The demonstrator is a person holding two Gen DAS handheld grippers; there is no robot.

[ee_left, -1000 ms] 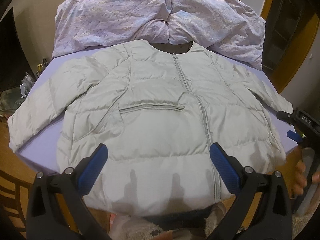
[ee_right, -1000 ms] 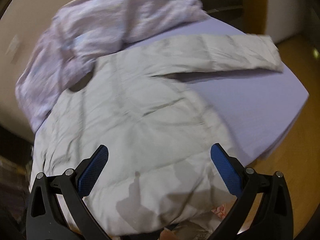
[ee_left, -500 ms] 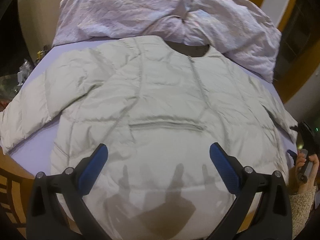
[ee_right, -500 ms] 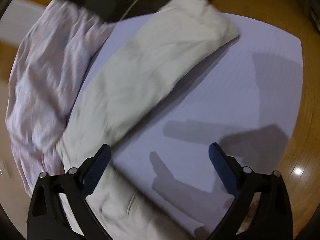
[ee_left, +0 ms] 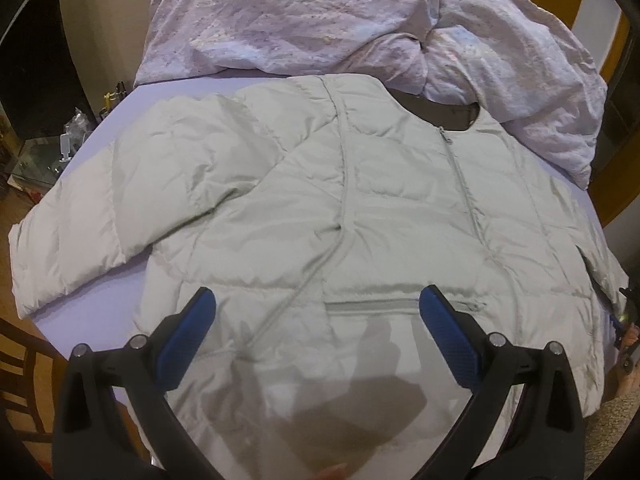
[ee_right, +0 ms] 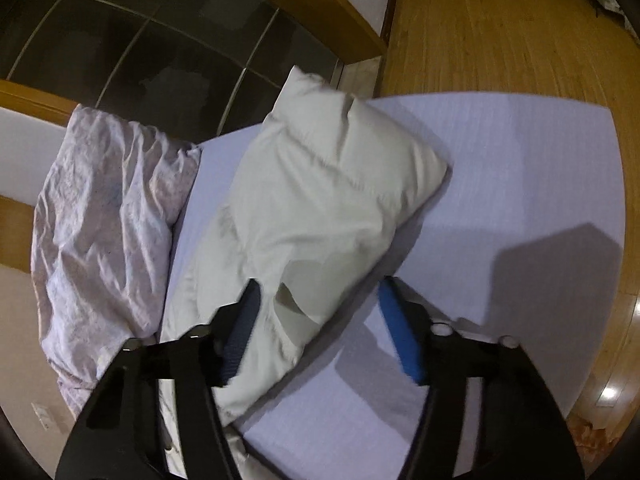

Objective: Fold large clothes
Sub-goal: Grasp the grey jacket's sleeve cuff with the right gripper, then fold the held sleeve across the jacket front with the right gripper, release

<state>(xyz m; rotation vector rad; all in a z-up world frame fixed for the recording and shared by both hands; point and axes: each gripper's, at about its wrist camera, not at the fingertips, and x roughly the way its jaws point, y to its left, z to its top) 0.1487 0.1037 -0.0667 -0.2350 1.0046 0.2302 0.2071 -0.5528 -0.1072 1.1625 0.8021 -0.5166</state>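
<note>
A pale grey puffer jacket [ee_left: 360,216] lies front up and zipped on the lavender bed [ee_left: 120,280], collar toward the far side. Its left sleeve [ee_left: 72,232] stretches to the bed's left edge. My left gripper [ee_left: 316,320] is open and empty, hovering over the jacket's lower front near the pocket zipper. In the right wrist view the jacket's right sleeve [ee_right: 320,208] lies on the bed [ee_right: 520,184]. My right gripper [ee_right: 320,312] is open just above the sleeve, its jaws either side of the sleeve's near part, holding nothing.
A crumpled lilac duvet [ee_left: 360,28] is heaped at the far side of the bed; it also shows in the right wrist view [ee_right: 108,216]. Wooden floor [ee_right: 520,32] surrounds the bed. A glass side table with clutter [ee_left: 52,156] stands at the left.
My left gripper has moved forward and left over the jacket. My right gripper has swung right and dropped toward the right sleeve, which now lies between its jaws.
</note>
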